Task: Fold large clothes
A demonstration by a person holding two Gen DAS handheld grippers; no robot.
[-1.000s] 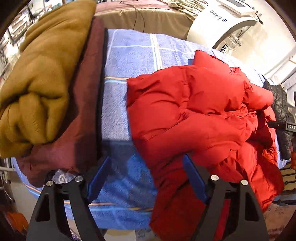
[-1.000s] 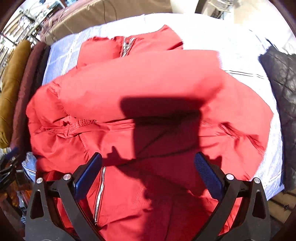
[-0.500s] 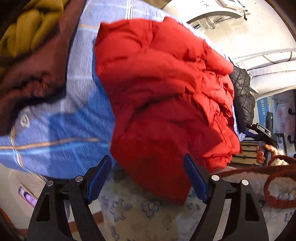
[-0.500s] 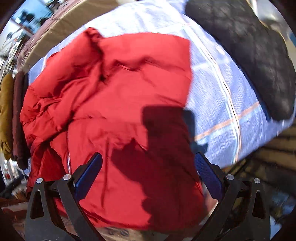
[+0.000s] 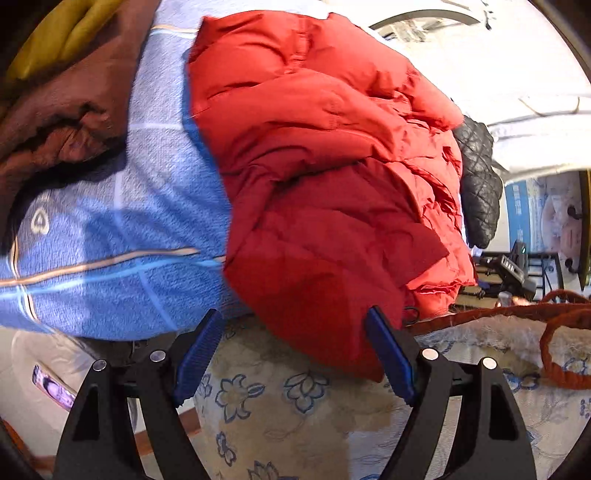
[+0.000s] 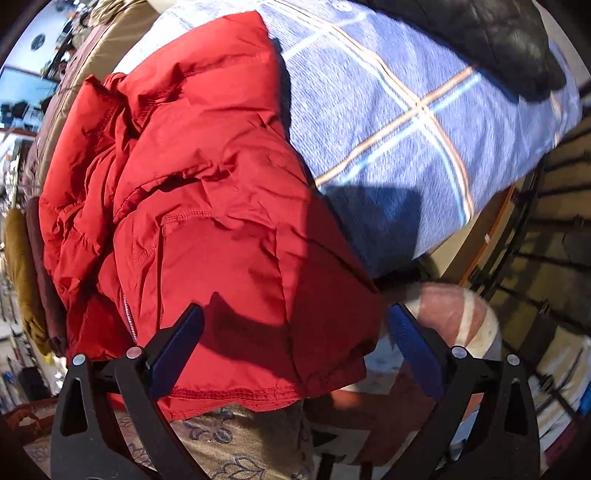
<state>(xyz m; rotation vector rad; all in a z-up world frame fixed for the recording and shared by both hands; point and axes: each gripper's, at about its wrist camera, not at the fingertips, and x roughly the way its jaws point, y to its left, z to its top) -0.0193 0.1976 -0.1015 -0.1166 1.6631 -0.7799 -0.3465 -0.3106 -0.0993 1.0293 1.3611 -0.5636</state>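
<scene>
black quilted jacket [image 6: 480, 33] cut off at top edge, mustard garment [image 5: 55, 40] mostly out of frame

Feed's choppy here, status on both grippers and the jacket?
Both hand-held grippers open, empty. Red jacket crumpled, hem overhanging the blue blanket. Nothing in the way.

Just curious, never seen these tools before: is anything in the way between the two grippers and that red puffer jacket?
Nothing visible. The red puffer jacket hangs over the blue plaid blanket's edge, its hem right ahead of the open left gripper and open right gripper.
</scene>
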